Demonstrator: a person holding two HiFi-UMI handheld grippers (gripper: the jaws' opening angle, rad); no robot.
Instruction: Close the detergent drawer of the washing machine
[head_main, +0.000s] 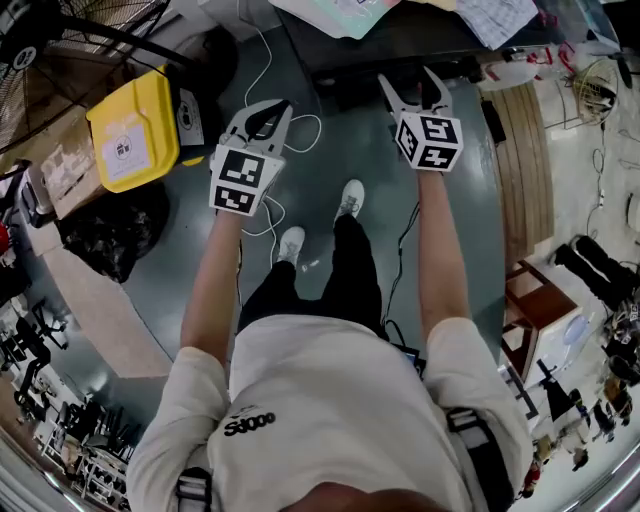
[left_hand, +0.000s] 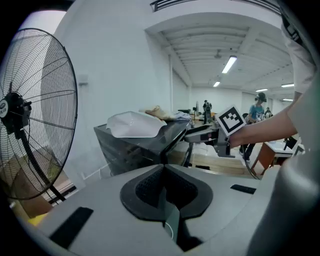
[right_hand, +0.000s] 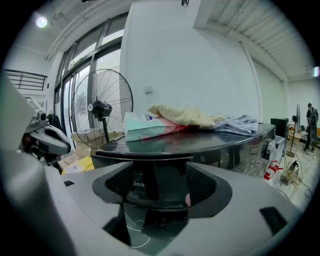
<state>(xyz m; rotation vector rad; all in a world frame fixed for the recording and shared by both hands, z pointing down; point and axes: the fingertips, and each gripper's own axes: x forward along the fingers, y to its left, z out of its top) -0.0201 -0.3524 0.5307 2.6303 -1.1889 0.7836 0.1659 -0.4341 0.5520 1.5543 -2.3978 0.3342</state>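
The dark grey washing machine (head_main: 400, 45) stands in front of me, its glossy top (right_hand: 200, 140) level with the right gripper view. Part of a brand name shows on its front panel (right_hand: 142, 185), between my right jaws. No view shows the detergent drawer clearly. My right gripper (head_main: 408, 80) is open and empty, held just short of the machine's front edge. My left gripper (head_main: 275, 110) is shut on nothing and hangs over the floor, left of the machine. In the left gripper view its tips (left_hand: 164, 166) meet, with the machine's corner (left_hand: 135, 150) beyond.
A yellow bin (head_main: 135, 130) and a black bag (head_main: 110, 235) lie on the floor to the left. A standing fan (left_hand: 30, 115) is further left. Clothes (right_hand: 200, 117) and a packet (right_hand: 145, 125) rest on the machine. White cable (head_main: 265, 60) trails on the floor. Wooden furniture (head_main: 525, 170) stands right.
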